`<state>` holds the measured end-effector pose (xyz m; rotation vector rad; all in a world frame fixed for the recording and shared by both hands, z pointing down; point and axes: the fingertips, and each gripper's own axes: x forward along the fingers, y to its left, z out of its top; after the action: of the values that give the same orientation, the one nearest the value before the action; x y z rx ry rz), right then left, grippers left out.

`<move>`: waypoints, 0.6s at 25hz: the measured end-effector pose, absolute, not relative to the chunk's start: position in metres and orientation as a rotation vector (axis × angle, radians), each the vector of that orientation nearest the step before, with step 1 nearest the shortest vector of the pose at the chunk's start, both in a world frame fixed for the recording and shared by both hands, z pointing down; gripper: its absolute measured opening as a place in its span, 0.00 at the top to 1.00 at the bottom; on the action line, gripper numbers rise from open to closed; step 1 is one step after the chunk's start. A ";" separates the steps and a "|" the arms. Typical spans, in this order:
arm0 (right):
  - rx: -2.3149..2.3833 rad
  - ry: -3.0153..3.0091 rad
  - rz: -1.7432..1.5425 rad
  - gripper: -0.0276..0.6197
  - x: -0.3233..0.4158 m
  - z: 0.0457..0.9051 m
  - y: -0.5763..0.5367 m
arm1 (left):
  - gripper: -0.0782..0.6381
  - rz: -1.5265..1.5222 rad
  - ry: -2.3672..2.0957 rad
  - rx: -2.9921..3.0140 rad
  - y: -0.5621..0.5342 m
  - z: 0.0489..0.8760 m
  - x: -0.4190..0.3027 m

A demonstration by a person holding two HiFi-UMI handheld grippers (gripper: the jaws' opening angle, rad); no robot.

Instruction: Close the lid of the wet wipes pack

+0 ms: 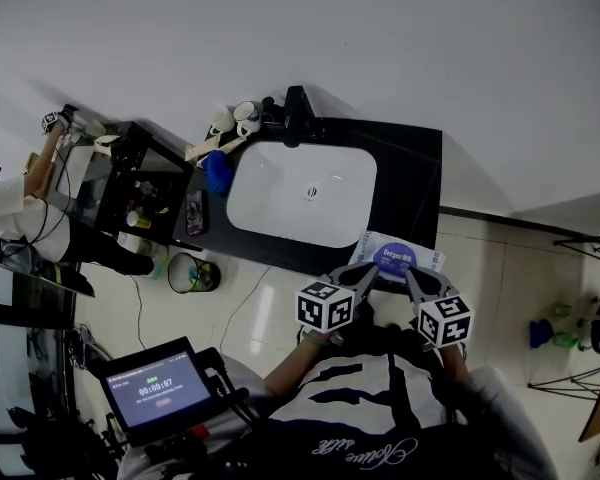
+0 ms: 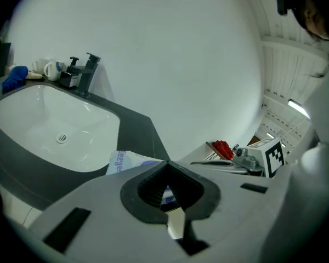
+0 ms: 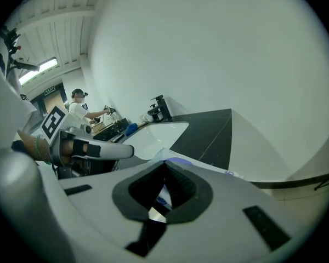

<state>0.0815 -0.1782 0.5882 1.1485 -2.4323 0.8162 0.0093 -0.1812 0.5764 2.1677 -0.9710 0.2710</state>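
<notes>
Your right tool has its jaws together at the tips, the wet wipes pack just beyond; your left tool lies beside the white sink.

I log a black tabletop round a white sink, a black tap, a blue cloth, a white wet wipes pack with a blue label, and black-and-white square markers on the grey left gripper and right gripper.
</notes>
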 end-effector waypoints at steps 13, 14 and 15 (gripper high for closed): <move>1.136 -2.585 0.704 0.96 0.108 0.546 -0.114 | 0.89 0.154 -1.152 2.112 -0.086 0.556 0.023; 1.126 -2.589 0.714 0.96 0.106 0.546 -0.108 | 0.89 0.151 -1.160 2.105 -0.080 0.556 0.021; 1.115 -2.592 0.724 0.96 0.103 0.547 -0.102 | 0.89 0.146 -1.167 2.099 -0.073 0.554 0.020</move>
<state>0.1035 -0.1017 0.5471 1.1152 -2.5921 0.7239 0.0196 -0.0731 0.5544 2.0990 -1.1674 0.1457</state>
